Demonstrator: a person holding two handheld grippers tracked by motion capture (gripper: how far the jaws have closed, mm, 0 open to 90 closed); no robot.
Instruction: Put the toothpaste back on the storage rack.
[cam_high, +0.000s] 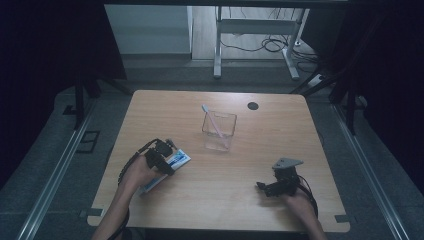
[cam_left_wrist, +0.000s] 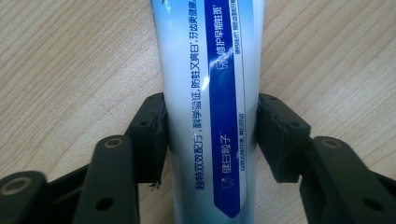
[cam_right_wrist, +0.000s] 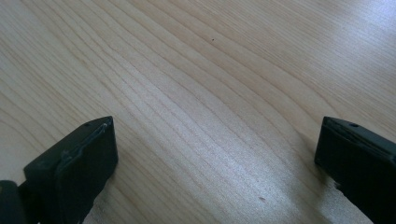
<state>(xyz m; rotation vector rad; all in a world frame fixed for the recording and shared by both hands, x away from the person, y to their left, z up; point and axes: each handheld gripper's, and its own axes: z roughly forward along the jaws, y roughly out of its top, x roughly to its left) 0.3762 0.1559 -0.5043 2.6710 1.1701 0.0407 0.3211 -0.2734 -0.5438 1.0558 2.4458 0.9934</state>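
Both grippers, left gripper (cam_high: 161, 156) & right gripper (cam_high: 280, 184), are showing matte black bodies w/ chunky black jaws, brass-ringed pivot screws, trailing black cables; right's wearing a grey 3-cornered top plate.

Left gripper (cam_high: 167, 152) over toothpaste tube (cam_high: 170, 167); right gripper (cam_high: 265, 187) apart; toothbrush (cam_high: 214, 120) in clear cup (cam_high: 219, 131).

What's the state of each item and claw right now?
Toothpaste tube: lying flat on the table, between the left claw's pads.
Left claw: pads at both sides of the tube, seemingly touching; squeeze not certain.
Right claw: open, nothing between the pads, over bare wood.
Clear cup: upright, mid-table.
Toothbrush: leaning inside the cup, head up.
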